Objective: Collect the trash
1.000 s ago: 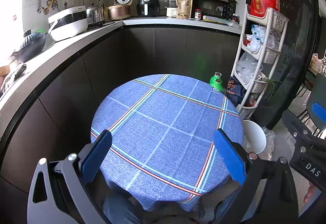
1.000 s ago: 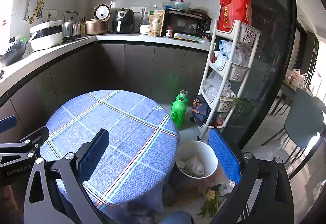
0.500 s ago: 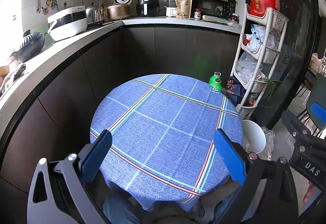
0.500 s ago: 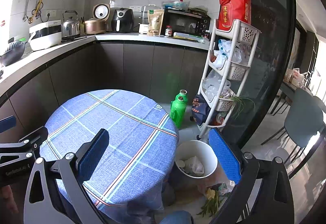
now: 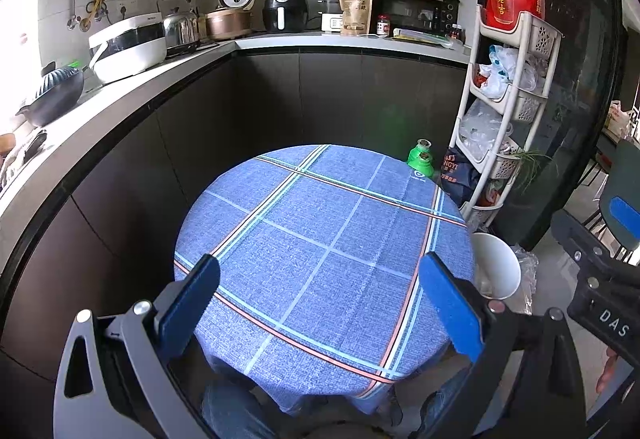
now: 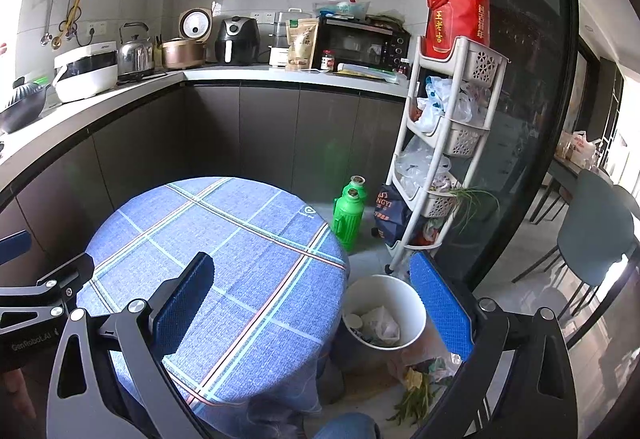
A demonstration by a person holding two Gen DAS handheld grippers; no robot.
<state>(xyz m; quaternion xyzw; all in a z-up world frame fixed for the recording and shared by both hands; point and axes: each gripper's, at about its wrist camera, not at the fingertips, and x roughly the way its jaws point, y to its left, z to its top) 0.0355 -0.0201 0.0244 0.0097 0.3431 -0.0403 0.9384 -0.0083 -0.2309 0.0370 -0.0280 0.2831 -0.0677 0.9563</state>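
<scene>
A round table with a blue plaid cloth (image 5: pixel 320 255) shows nothing lying on it; it also shows in the right wrist view (image 6: pixel 224 259). A white trash bin (image 6: pixel 384 315) stands on the floor to the table's right, with crumpled paper and cups inside; its rim shows in the left wrist view (image 5: pixel 496 267). Vegetable scraps and a wrapper (image 6: pixel 416 387) lie on the floor beside the bin. My left gripper (image 5: pixel 320 303) is open and empty above the table's near edge. My right gripper (image 6: pixel 312 303) is open and empty above the table's right edge and the bin.
A white tiered rack (image 6: pixel 444 143) with plastic bags stands right of the bin. Two green thermoses (image 6: pixel 352 215) stand on the floor behind the table. Dark cabinets and a counter with appliances (image 5: pixel 280 11) wrap the back and left. A grey chair (image 6: pixel 596 235) is far right.
</scene>
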